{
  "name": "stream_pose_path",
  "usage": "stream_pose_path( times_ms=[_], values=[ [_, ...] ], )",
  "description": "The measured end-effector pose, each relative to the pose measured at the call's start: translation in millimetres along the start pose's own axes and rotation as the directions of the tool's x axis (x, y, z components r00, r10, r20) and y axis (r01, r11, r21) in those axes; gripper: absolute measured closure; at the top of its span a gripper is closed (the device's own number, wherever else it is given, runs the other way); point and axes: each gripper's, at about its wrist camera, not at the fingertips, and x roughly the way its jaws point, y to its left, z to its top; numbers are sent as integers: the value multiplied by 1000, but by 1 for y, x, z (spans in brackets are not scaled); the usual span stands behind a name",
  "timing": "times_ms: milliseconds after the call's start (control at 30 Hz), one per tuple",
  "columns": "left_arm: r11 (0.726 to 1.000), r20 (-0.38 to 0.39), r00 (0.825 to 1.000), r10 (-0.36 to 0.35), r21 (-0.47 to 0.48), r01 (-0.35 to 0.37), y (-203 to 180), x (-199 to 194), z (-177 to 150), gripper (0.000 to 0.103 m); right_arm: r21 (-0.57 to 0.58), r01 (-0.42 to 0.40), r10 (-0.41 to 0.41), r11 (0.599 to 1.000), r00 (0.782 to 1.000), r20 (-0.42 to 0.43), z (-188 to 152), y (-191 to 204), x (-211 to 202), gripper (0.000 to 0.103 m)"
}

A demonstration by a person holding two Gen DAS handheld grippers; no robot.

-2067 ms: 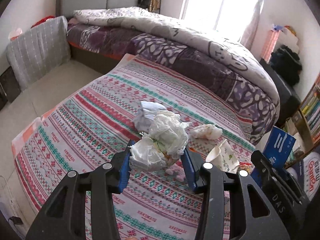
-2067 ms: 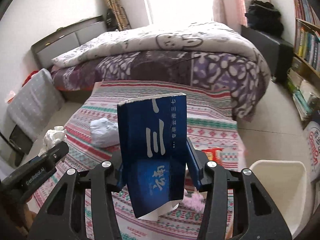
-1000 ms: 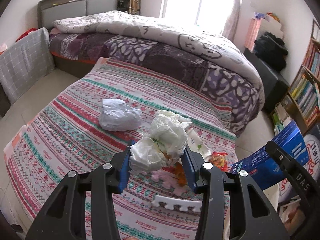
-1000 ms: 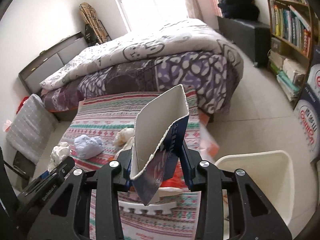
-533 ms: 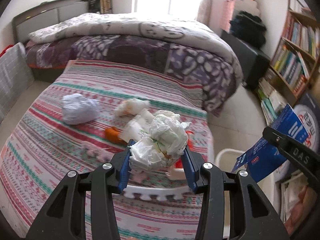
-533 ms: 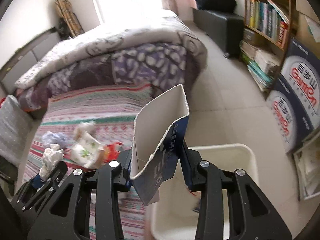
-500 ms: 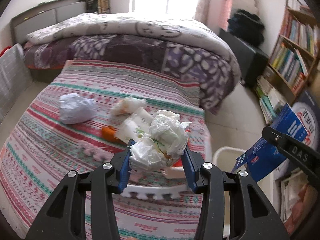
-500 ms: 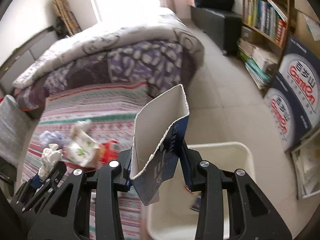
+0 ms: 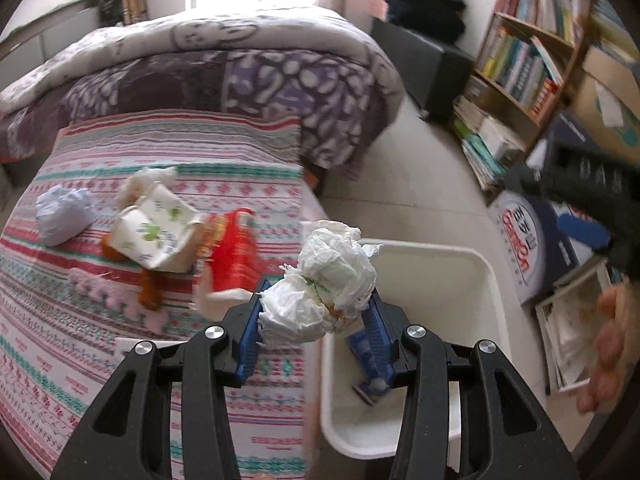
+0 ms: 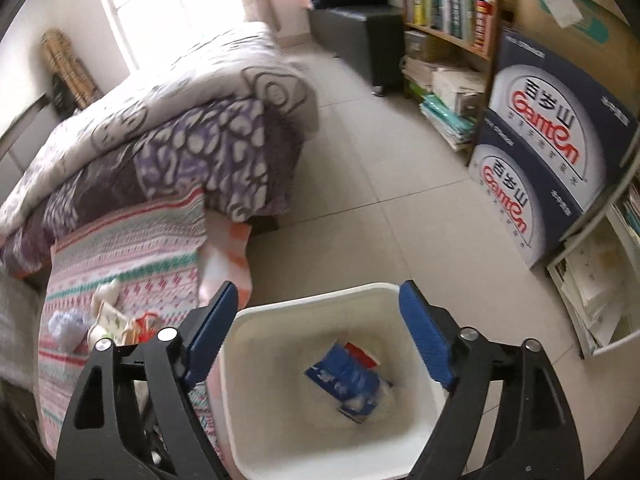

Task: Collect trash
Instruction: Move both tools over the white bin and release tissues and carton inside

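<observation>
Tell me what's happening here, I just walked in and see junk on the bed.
A person with two handheld grippers is clearing trash into a white bin beside the bed. The right gripper has just opened above it, and the blue carton lies inside. The left gripper holds a crumpled paper wad at the bin's edge. More litter remains on the striped blanket.

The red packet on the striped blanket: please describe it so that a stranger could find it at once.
Start at the striped blanket spread in front of the big bed. Near its edge closest to the white bin lies a small heap of trash. The red packet is the item of that heap nearest the bin, beside a floral carton, and the only bright red one.
</observation>
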Motion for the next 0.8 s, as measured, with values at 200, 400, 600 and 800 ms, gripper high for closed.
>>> stream_pose_path(
  times_ms=[200,400,600,800],
  values=[
    [996,-39,997,-60,69,63,-31,8,-8,56,47,31,-33,998,999,24,8,-22,-3,15],
    [985,-72,991,-111,126,119,-53,11,-14,41,80,46,-48,996,999,18,10,-35,-2,11],
    [982,-82,990,-112,144,123,-51,11,-12,34,72,55,-56,996,998,14,10,-34,-1,7],
    [985,-116,990,-75,149,92,-26,12,-3,13,-7,59,-59,998,998,-2,5,-17,2,7]
  ],
)
